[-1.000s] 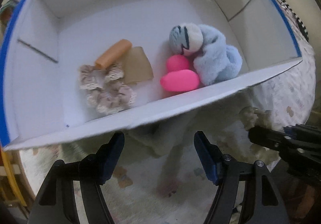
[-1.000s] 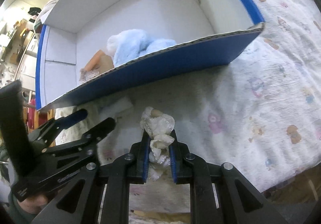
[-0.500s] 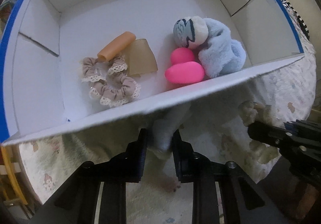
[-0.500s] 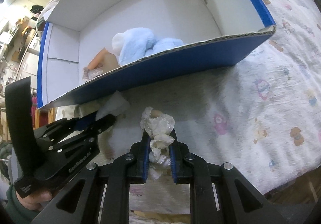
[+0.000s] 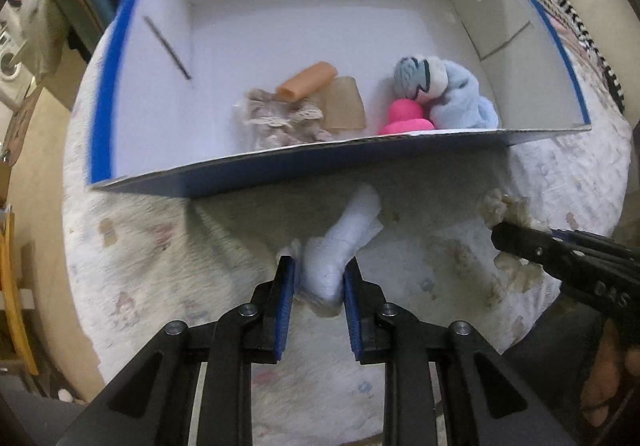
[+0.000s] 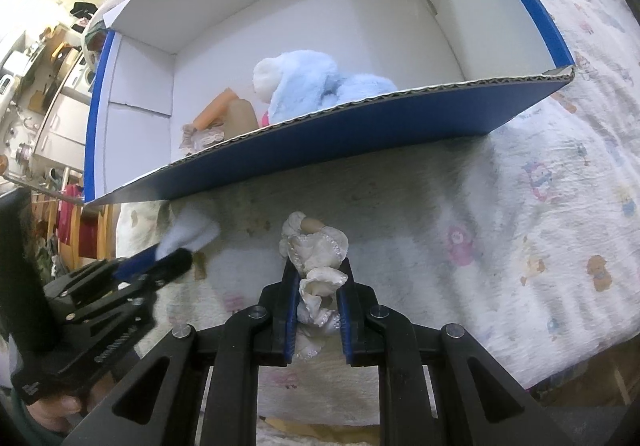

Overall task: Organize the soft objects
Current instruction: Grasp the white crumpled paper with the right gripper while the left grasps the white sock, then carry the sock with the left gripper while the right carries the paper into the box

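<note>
— Between the blue pads of the left tool (image 5: 319, 288), what is that pale thing?

— A white sock (image 5: 340, 246), soft and rumpled. The tool has clamped down on its lower part, and the free end sticks up toward the near wall of the box (image 5: 280, 166). It sits over the printed bedspread (image 5: 160, 266), outside the box.

— And the right tool (image 6: 318, 310)?

— Closed on a cream scrunchie (image 6: 316, 258) with a frilly, bead-trimmed edge. Part of it bulges above the pads and a bit hangs below them. It too is over the bedspread, just in front of the box.

— What does the box look like?

— Cardboard, blue outside and white inside, open on top.

— What is in it?

— Toward the left, a beige lace scrunchie (image 5: 280, 122), with an orange tube (image 5: 306, 86) touching its far side and a tan piece (image 5: 344, 108) just beside it. Toward the right, a bright pink toy (image 5: 406, 118) against a light blue plush (image 5: 464, 106), and a striped grey ball (image 5: 412, 72) resting against the plush.

— Any of them touching the tools?

— No, all lie on the box floor, apart from both.
</note>
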